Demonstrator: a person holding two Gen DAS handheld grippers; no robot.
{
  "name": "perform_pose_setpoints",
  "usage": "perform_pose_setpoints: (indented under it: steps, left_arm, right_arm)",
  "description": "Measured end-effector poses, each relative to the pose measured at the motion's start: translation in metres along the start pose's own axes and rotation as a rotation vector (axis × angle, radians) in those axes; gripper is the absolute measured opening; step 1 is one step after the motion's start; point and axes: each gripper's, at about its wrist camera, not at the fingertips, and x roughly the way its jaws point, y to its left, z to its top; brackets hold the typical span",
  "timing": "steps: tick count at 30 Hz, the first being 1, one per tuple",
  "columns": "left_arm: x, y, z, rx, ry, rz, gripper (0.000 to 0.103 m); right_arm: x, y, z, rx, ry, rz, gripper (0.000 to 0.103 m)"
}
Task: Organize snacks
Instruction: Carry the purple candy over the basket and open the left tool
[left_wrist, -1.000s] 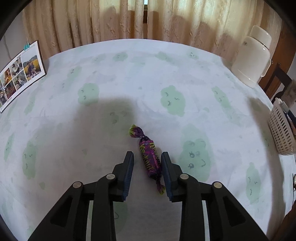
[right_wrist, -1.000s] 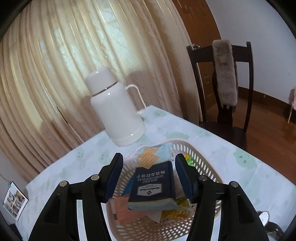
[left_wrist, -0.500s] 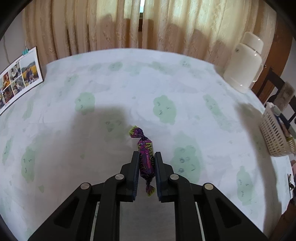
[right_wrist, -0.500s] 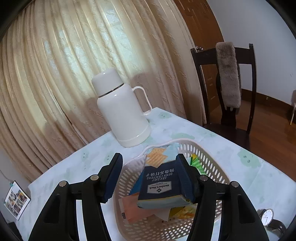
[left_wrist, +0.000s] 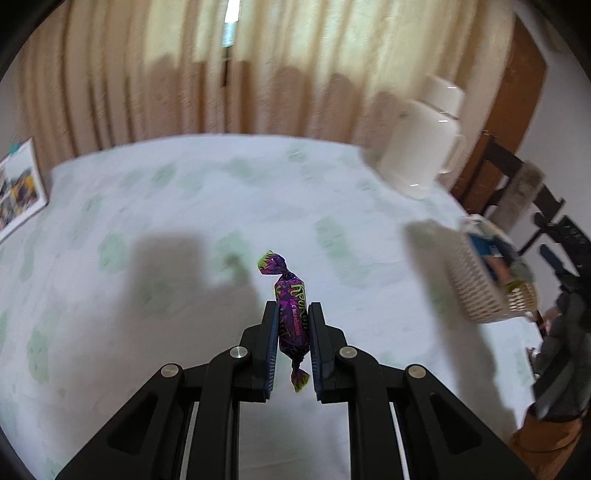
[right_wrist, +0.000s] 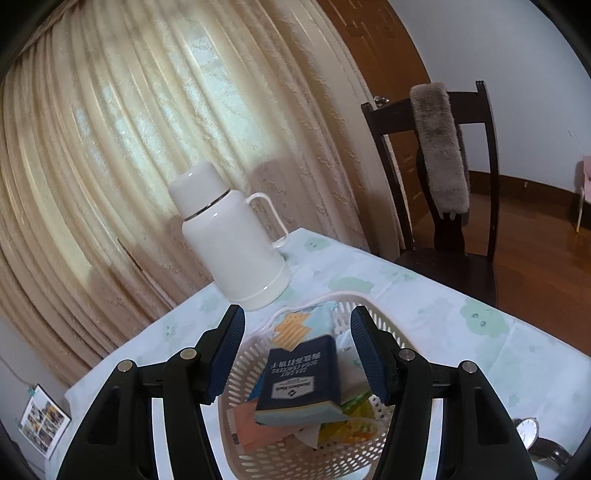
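Purple candy (left_wrist: 290, 314) clamped in left gripper (left_wrist: 292, 345), off table, left of basket (left_wrist: 476, 291); drop-in pending. Right gripper (right_wrist: 297, 350) agape, empty, over basket.

Purple twist-wrapped candy (left_wrist: 291, 317) upright, pinched above the tablecloth (left_wrist: 184, 206)

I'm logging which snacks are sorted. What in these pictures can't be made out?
- Basket contents, right wrist view: the cracker pack covers the packets below.
- Basket, left wrist view: motion-blurred.
- Candy lettering, left wrist view: left gripper pads cover part.
- Watch, right wrist view: cut off by the edge.
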Motion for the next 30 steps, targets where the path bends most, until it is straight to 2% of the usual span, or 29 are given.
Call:
perform_pose_setpoints:
  steps: [13,19,27,29,30]
  left_arm:
    - [0.015,-0.123,0.037,0.171,0.024,-0.245,0.013]
    - [0.033,-0.173,0.054,0.239,0.025,-0.309,0.013]
    - [0.071,-0.204,0.068,0.247,0.078,-0.344,0.014]
    - [0.078,-0.206,0.068,0.241,0.091,-0.346,0.026]
    - [0.080,-0.205,0.068,0.235,0.095,-0.353,0.040]
  right_arm:
    - [-0.003,-0.033,0.009,0.104,-0.003,0.007,0.061]
    - [-0.005,-0.035,0.010,0.119,-0.006,0.022,0.062]
    - [-0.016,-0.035,0.012,0.133,-0.036,0.047,0.062]
    - [-0.017,-0.034,0.012,0.130,-0.038,0.052,0.062]
    - [-0.017,-0.035,0.012,0.131,-0.038,0.056,0.062]
